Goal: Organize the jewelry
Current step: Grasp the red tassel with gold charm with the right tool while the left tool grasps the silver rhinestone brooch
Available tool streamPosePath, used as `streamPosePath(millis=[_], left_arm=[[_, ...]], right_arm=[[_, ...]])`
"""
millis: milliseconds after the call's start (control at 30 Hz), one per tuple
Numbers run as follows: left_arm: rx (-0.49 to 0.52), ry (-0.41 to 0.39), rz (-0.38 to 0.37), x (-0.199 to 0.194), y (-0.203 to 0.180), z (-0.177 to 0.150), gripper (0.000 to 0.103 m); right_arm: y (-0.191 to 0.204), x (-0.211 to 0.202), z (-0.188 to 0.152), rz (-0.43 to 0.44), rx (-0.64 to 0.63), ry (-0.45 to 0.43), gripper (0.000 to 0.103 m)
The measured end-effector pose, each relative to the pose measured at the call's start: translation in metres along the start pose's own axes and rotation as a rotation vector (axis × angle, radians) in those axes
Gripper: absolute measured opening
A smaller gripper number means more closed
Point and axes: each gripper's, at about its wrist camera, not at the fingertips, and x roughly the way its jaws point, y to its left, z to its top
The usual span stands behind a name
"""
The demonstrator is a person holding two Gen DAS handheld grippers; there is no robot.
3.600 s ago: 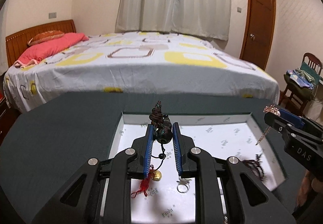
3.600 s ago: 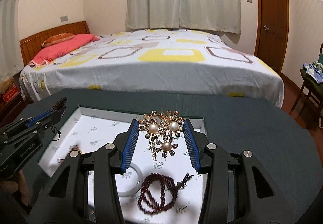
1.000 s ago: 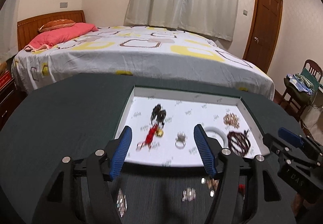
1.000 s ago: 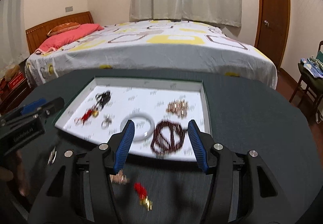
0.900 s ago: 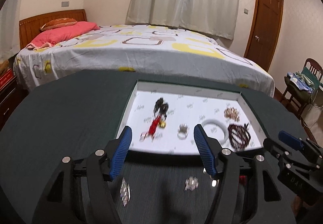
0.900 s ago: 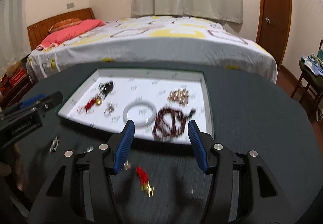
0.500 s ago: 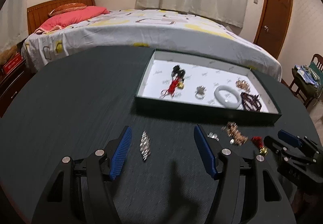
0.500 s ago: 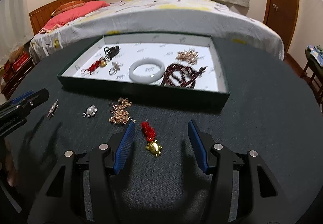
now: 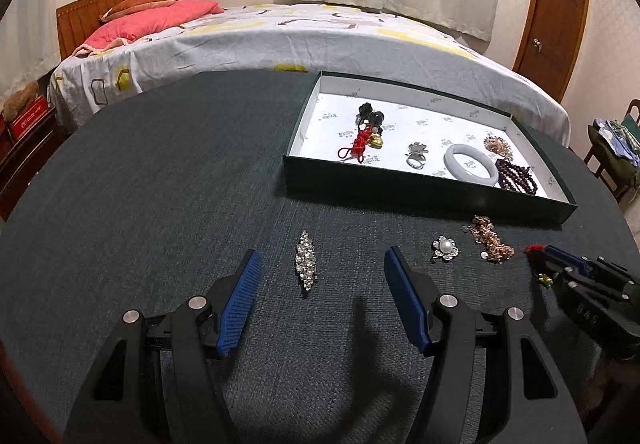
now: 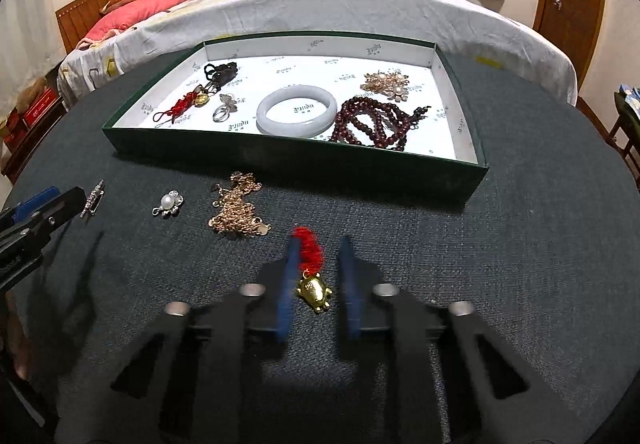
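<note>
On the dark round table lie loose pieces: a crystal bar brooch (image 9: 306, 267), a pearl flower brooch (image 9: 444, 249), a gold chain (image 9: 490, 240) and a red-tasselled gold charm (image 10: 314, 276). My left gripper (image 9: 322, 256) is open just above the table, the crystal brooch lying between its blue fingers, untouched. My right gripper (image 10: 319, 244) is blurred, its jaws closing around the red-tasselled charm; a gap still shows beside the gold part. The green jewelry box (image 10: 280, 160) behind holds a white bangle (image 10: 297, 114), dark beads (image 10: 374, 126), a pearl brooch, a ring and a red knot charm.
A bed (image 9: 320, 32) stands just beyond the table's far edge. A wooden door (image 9: 554, 8) is at the right, with a chair (image 9: 612, 152) holding clothes near it. Bare dark tabletop stretches left of the box.
Both grippers have drawn back from the box and sunk towards the table. The right jaws have narrowed around the red-tasselled charm. The left jaws stay as wide as before.
</note>
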Motion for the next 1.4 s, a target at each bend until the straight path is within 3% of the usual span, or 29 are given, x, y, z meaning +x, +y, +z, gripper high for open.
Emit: streamPosePath(millis=[433,567,800,933,1400], left_arm=[[0.006,0.031,-0.001,0.017,0.007,0.002,0.061],[0.007,0.058,-0.016,0.023,0.009,0.001,0.045],[0.002,0.078,-0.037,0.027,0.009,0.0,0.03],[0.0,0.079,-0.043,0.027,0.01,0.0,0.016],[0.004,0.023,-0.059,0.015,0.007,0.004,0.014]], right_arm=[[-0.017,-0.008,-0.003,-0.001,0.047,-0.014,0.01],[-0.018,-0.009,-0.004,0.003,0.052,-0.017,0.01],[-0.017,-0.01,-0.004,0.005,0.054,-0.019,0.01],[-0.018,-0.01,-0.004,0.005,0.054,-0.021,0.01],[-0.013,-0.026,-0.001,0.018,0.056,-0.077,0.01]])
